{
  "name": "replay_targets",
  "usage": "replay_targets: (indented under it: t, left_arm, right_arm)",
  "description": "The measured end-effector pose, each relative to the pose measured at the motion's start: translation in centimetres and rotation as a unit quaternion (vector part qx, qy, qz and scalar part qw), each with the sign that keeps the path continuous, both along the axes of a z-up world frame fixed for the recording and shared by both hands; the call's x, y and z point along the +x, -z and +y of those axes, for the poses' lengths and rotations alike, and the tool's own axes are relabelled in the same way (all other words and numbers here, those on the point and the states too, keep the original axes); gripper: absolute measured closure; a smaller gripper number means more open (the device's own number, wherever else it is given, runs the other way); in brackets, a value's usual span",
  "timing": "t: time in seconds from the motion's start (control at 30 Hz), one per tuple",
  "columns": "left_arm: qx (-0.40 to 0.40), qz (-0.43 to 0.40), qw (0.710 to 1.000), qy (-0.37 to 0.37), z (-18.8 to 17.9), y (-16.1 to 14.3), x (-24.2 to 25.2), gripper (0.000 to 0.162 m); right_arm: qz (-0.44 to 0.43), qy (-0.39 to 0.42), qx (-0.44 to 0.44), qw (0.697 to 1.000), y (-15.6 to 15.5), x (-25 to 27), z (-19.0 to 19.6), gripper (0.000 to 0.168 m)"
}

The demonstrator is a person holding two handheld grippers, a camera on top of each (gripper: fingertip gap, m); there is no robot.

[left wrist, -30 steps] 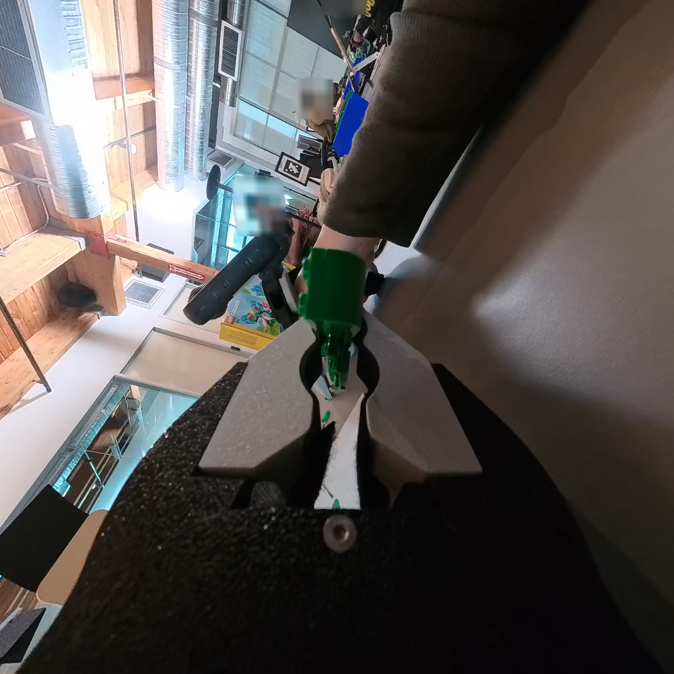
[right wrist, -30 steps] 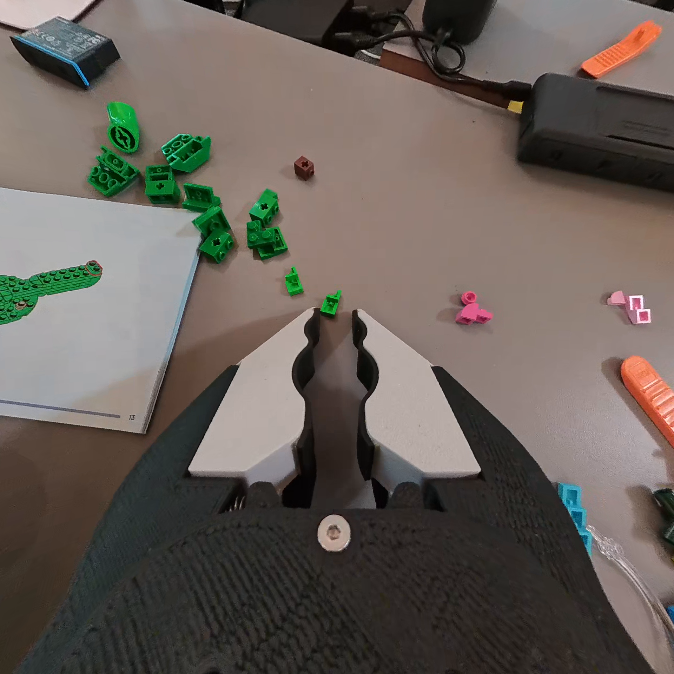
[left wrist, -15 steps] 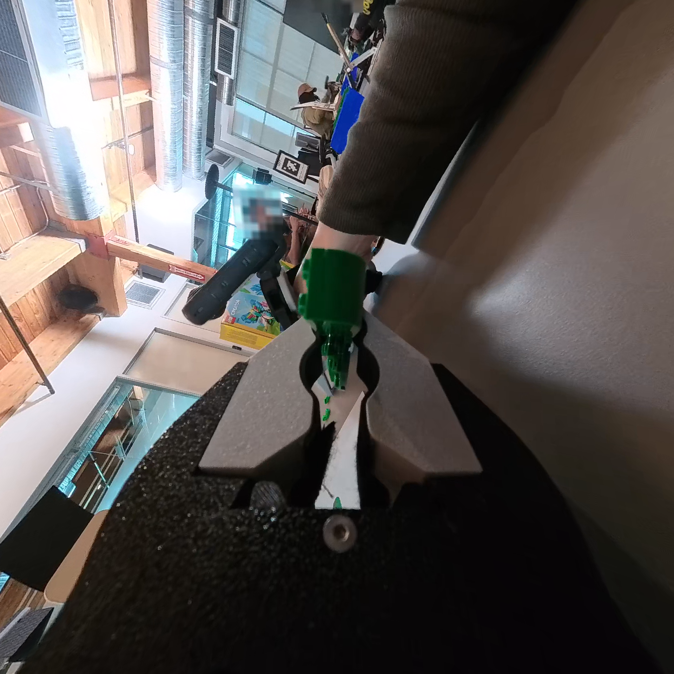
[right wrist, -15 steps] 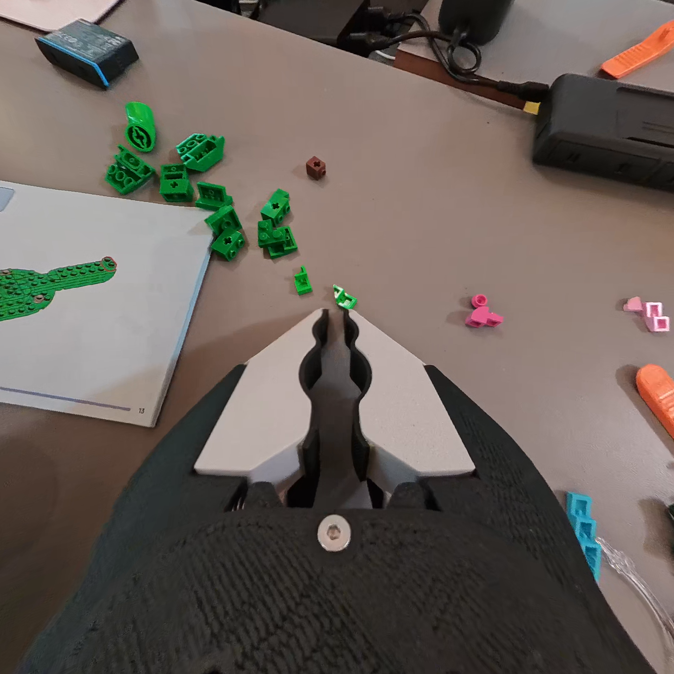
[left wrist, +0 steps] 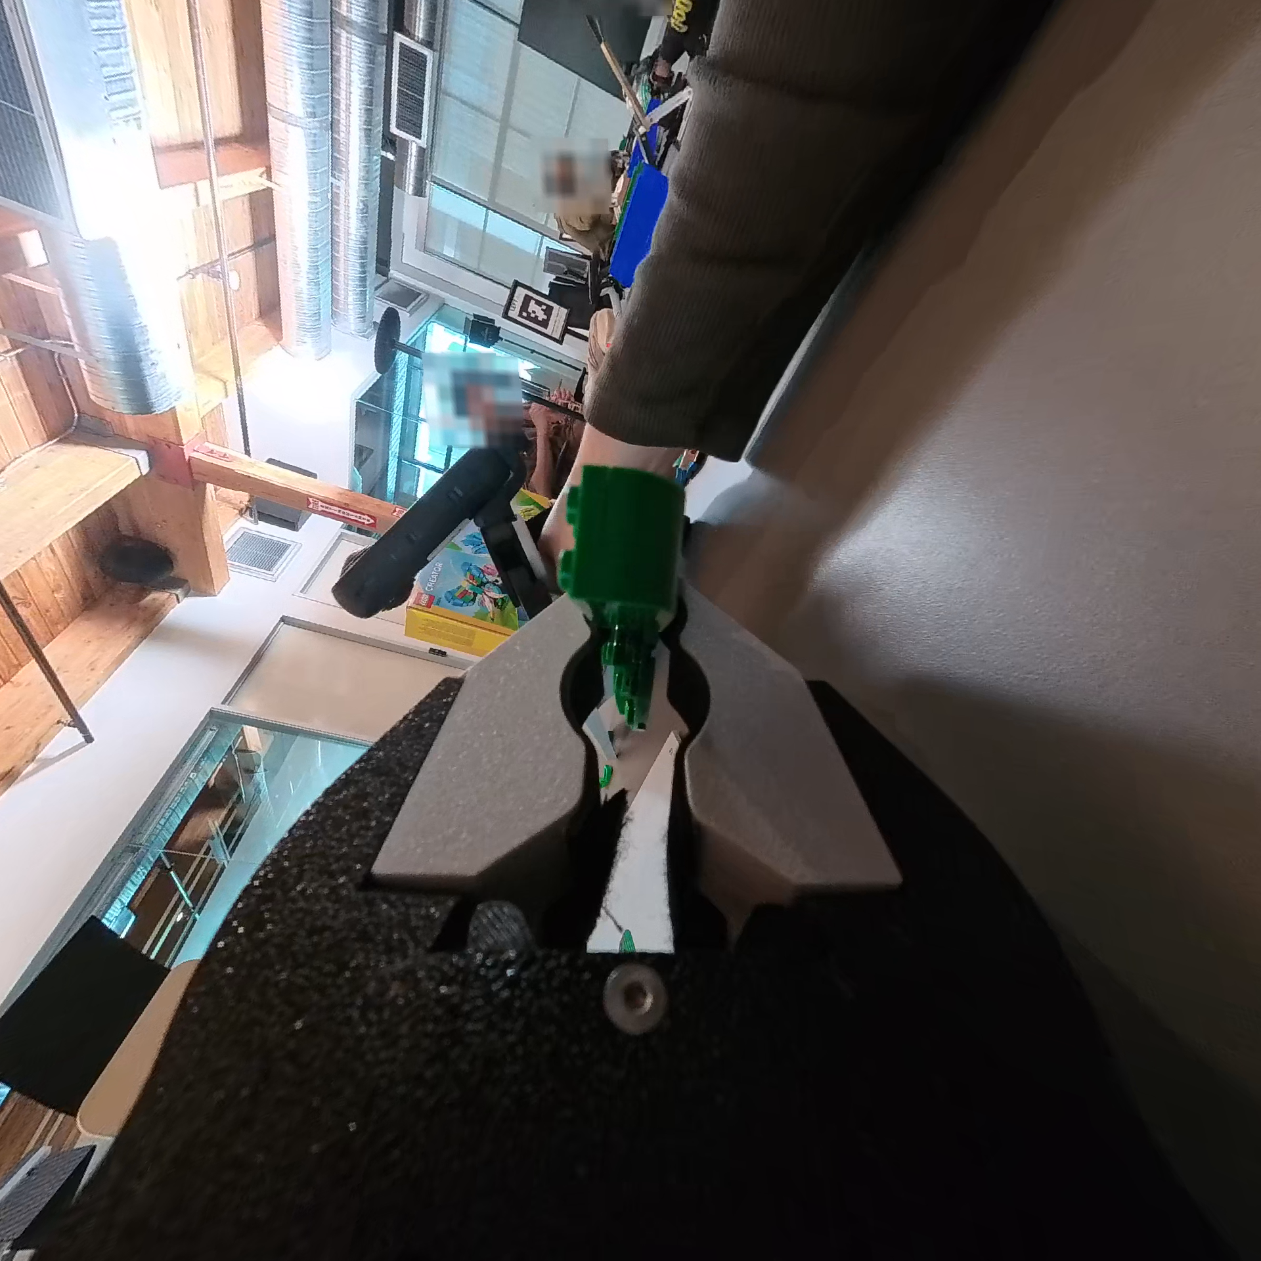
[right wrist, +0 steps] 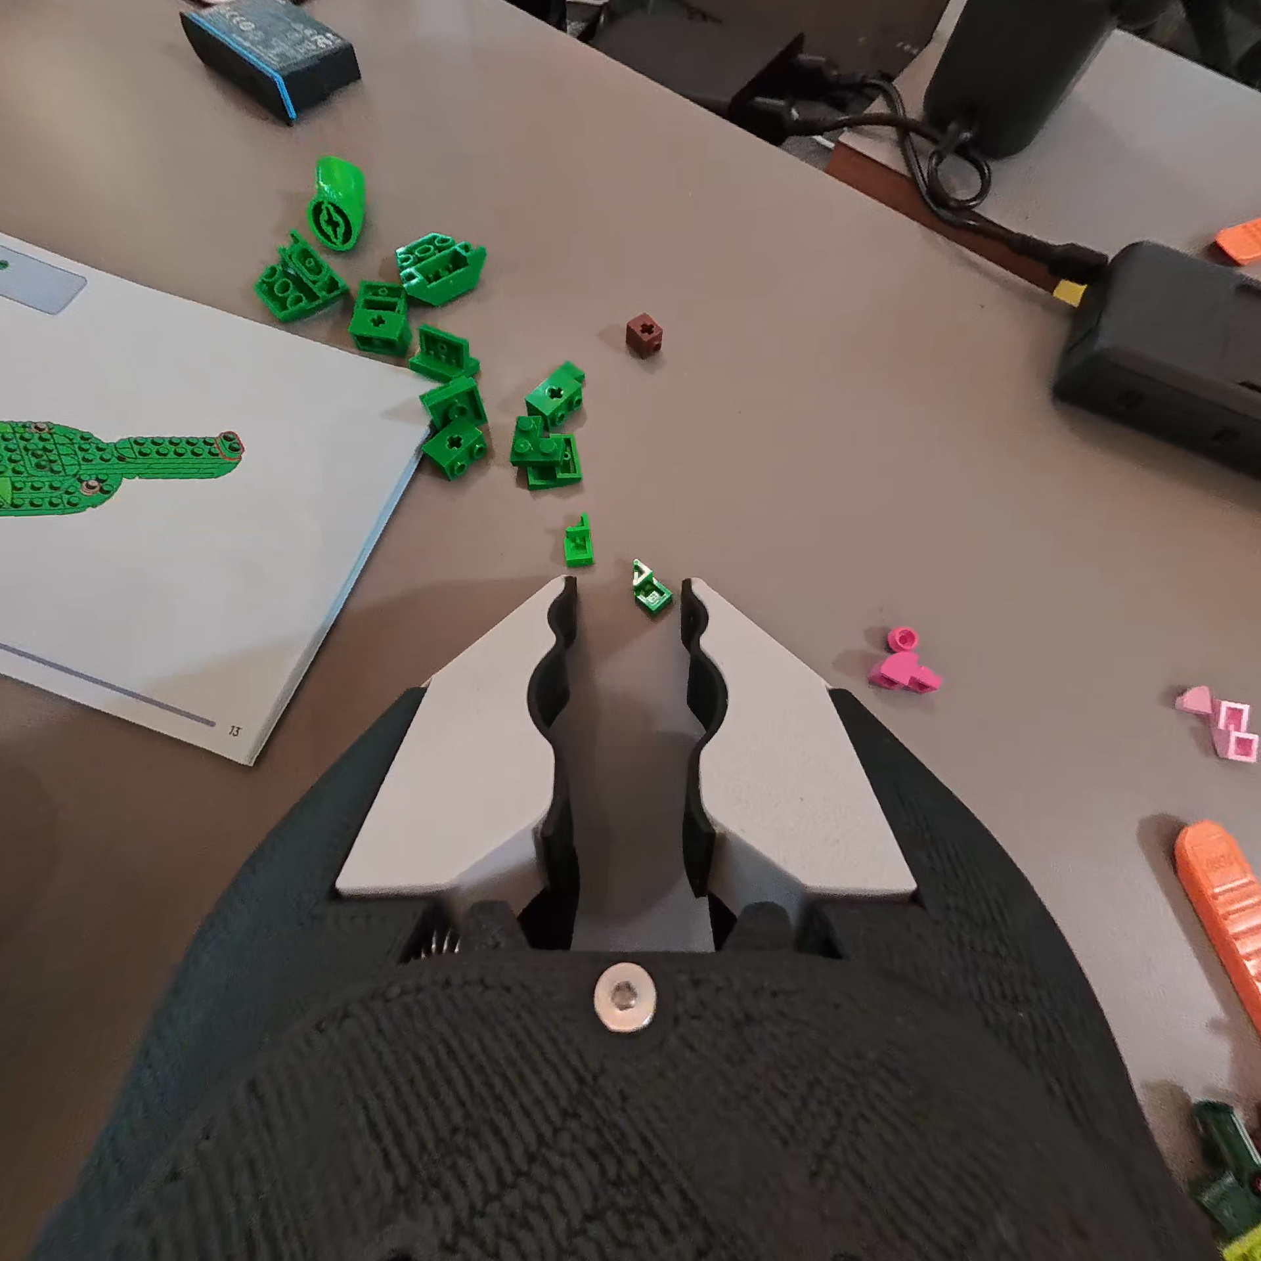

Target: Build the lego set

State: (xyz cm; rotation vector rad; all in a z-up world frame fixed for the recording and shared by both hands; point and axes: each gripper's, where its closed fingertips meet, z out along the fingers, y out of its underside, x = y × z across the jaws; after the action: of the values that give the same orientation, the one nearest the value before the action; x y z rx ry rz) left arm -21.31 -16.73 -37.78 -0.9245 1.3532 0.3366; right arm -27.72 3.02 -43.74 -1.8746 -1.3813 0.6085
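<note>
Above the bench, the left wrist view shows the left gripper closed on the narrow end of a green lego assembly, held clear of the grey surface with a person's sleeve behind it; the blocky end juts past the fingertips, so the rigid, light build is probably best held low on its stem. Down on the bench, the right wrist view finds the right gripper spread moderately wide and empty, a tiny green piece lying between its tips, nearer the right-hand one. A second small green piece sits just beside, a scatter of green bricks beyond it by the corner of the instruction booklet. Hard, smooth and nearly weightless, the piece looks likely to skitter; pinching its two flat sides squarely seems safest.
</note>
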Motion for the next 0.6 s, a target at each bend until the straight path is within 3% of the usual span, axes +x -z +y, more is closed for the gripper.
replay_targets:
  t: [0.17,0.6]
  left_arm:
    - [-0.001,0.001,1.000,0.001,0.00,0.05,0.02,0.152]
    - [0.000,-0.002,1.000,-0.011,0.44,-0.02,-0.30,0.152]
  right_arm:
    - [-0.003,-0.025,0.004,1.000,0.04,-0.22,-0.73,0.151]
    - [-0.014,-0.019,0.040,0.999,0.05,-0.09,-0.60,0.162]
